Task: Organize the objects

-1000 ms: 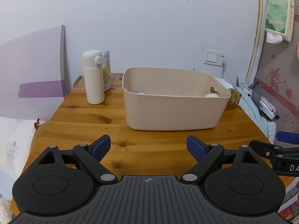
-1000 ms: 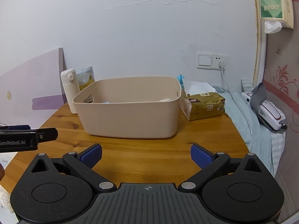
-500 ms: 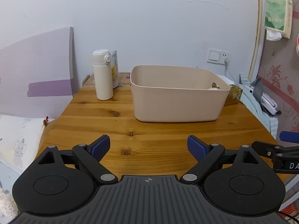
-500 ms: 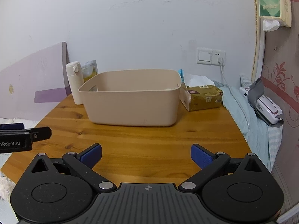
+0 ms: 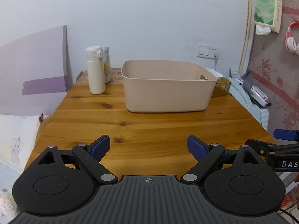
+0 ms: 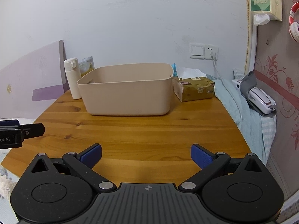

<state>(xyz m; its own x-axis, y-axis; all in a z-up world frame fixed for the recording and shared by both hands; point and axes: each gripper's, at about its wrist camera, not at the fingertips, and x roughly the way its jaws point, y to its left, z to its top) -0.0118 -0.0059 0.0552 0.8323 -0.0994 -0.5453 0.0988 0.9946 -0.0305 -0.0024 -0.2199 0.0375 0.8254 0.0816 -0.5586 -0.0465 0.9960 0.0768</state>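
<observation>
Left tool (image 5: pixel 148 146): wide open, holds nothing, above near edge of surface (image 5: pixel 149 127).
Right tool (image 6: pixel 146 155): wide open, empty.
Bin (image 5: pixel 166 91): at far edge of surface.
Bottle (image 5: pixel 95 71): far left corner.

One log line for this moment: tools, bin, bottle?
left tool: open, empty | right tool: open, empty | beige bin: on table | white bottle: upright, left of bin

I am in a home bedroom: my wooden worktop (image 6: pixel 142 130) stands against a white wall, with a lilac headboard (image 5: pixel 33 63), bedding with a cartoon print (image 5: pixel 16 130), patterned wallpaper (image 6: pixel 276 71) and hanging headphones (image 5: pixel 292 39).
</observation>
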